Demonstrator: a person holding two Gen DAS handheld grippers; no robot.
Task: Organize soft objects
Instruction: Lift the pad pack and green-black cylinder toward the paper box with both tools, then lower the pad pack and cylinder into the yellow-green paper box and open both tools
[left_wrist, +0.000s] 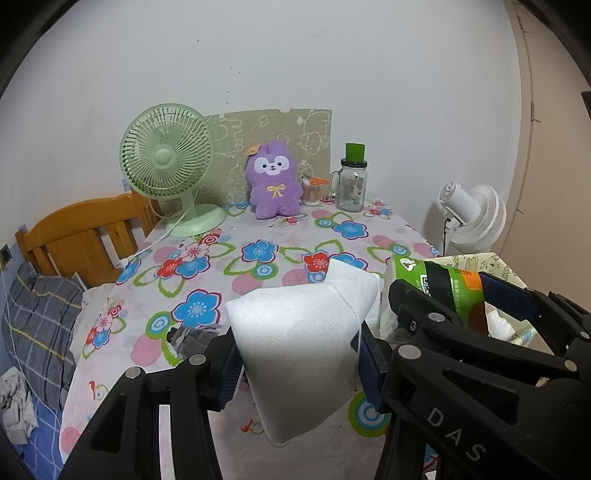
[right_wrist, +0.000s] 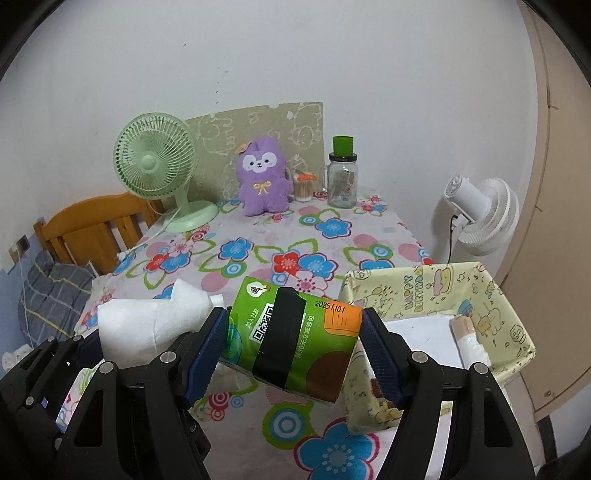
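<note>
My left gripper is shut on a white soft pack of tissue and holds it above the flowered table; the pack also shows in the right wrist view. My right gripper is shut on a green tissue pack with a black tape band, held above the table just left of a yellow cartoon-print box. The green pack and the right gripper show at the right of the left wrist view. A purple plush toy sits upright at the table's far edge.
A green desk fan stands at the back left, its cord across the table. A glass jar with a green lid and a cotton swab cup stand beside the plush. A white floor fan stands right. A dark cloth lies near the left fingers. Bed at left.
</note>
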